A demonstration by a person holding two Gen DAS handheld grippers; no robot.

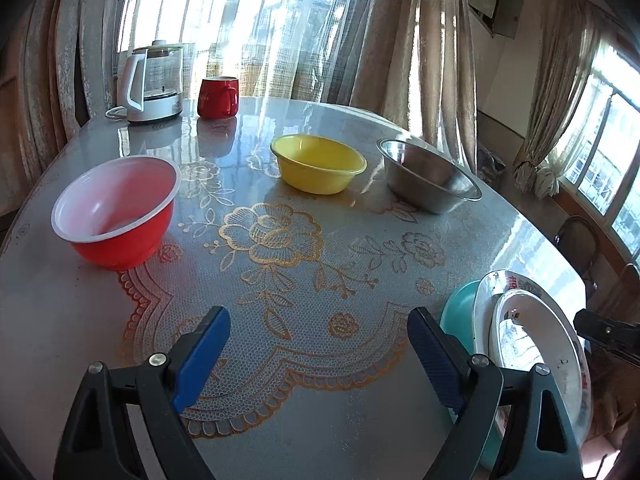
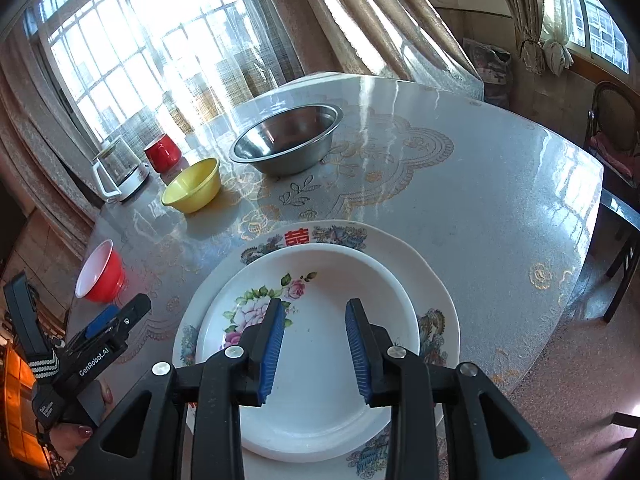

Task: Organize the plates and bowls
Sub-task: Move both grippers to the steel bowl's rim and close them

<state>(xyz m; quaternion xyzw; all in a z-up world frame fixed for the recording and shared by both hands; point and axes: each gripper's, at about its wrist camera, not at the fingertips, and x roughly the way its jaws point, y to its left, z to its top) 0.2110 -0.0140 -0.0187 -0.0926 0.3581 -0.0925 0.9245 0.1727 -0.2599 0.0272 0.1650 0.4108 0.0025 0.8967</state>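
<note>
My left gripper (image 1: pixel 320 332) stands wide open over bare tablecloth, nothing between its blue pads. Ahead of it are a red bowl (image 1: pixel 116 212) with a white inside, a yellow bowl (image 1: pixel 318 162) and a steel bowl (image 1: pixel 428 176), each standing alone. At the right lies a stack: a small floral plate (image 2: pixel 320 280) on a large patterned plate (image 2: pixel 400 248), with a teal plate (image 1: pixel 460 308) showing underneath. My right gripper (image 2: pixel 314 306) hovers over the small plate, its pads apart and empty. The left gripper (image 2: pixel 116 316) shows at the stack's left side.
A glass kettle (image 1: pixel 154 80) and a red mug (image 1: pixel 218 96) stand at the far edge by the curtained window. The round table (image 2: pixel 500 184) has a glossy floral cover. A dark chair (image 2: pixel 616 128) stands off the right side. A hand (image 2: pixel 80 432) holds the left gripper.
</note>
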